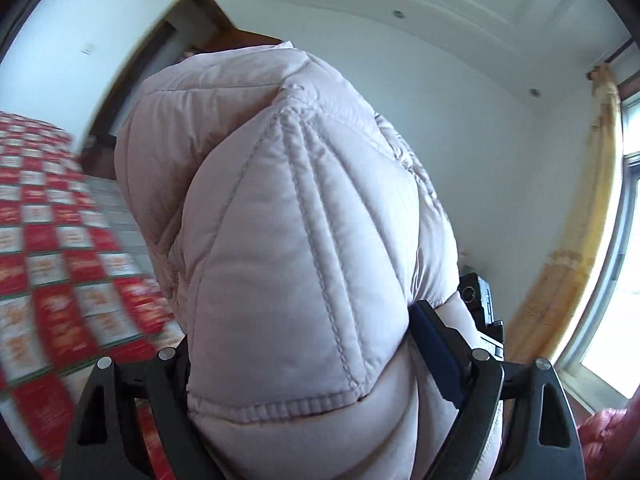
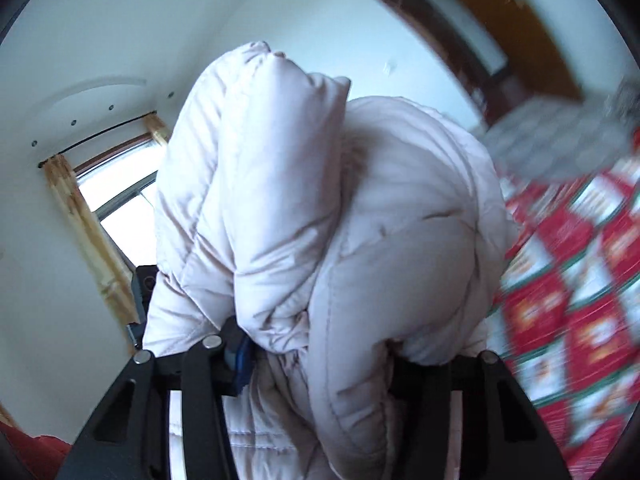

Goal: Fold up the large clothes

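Both tongs, left (image 1: 312,364) and right (image 2: 320,356), apparently clamp the quilted coat (image 1: 280,208).

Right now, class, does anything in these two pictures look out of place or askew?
Nothing looks damaged or spilled. The pale quilted jacket bulges bunched and crumpled from both the left tongs and the right tongs, above the red patterned bedspread, not yet flat.

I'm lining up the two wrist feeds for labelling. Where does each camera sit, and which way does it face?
Left wrist view: sits behind the left gripper, facing roughly level at the pale padded coat bunched in its jaws; checked bedspread left, curtain right.
Right wrist view: sits behind the right gripper, jaws closed on the coat; curtain left, bedspread right.
Shared: coat, bedspread, curtain, doorway. No hand shows.
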### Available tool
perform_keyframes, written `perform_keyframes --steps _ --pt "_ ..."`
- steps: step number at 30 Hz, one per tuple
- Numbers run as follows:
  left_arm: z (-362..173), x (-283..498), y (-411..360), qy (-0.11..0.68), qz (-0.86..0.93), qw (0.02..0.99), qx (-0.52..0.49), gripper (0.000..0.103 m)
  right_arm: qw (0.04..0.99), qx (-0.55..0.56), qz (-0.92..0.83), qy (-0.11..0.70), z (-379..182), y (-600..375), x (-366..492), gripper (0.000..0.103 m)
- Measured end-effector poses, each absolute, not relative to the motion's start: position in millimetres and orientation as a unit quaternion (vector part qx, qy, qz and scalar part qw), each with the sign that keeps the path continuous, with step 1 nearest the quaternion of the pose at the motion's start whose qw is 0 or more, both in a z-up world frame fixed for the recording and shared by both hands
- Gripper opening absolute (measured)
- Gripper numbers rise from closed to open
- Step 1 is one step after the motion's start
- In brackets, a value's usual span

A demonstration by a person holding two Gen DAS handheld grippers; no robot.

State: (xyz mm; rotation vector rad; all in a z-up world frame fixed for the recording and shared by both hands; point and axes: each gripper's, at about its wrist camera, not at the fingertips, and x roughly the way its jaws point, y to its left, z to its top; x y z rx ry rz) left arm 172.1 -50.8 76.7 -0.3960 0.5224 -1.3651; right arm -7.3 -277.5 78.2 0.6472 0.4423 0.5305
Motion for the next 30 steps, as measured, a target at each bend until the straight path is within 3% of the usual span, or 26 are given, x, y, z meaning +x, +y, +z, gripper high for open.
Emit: perform_keyframes --steps 4,13,18,22,30 --pt "55.6 198.4 -115.1 0.279 -0.616 0.717 -0.169 0.088 0.910 0.306 0.168 0.225 73.8 -327.3 -7.9 0.053" --pt "-60.6 251.3 -199.7 0.426 -0.499 0.747 -0.110 0.088 0.871 0.374 0.074 0.310 -54.7 -413.3 42.8 0.046" --pt "-69.4 269.4 -197.6 0.420 -0.462 0.779 -0.047 0.088 0.866 0.381 0.061 0.318 -88.5 -426.3 69.9 0.048" --pt "-91.9 274.2 -201.9 0.440 -0.408 0.799 -0.038 0.102 0.849 0.418 0.054 0.319 -112.9 -435.5 72.9 0.054" --pt "-104.7 262.2 -215.7 0.397 -0.357 0.846 0.010 0.102 0.862 0.391 0.032 0.320 -113.6 -431.8 59.8 0.058"
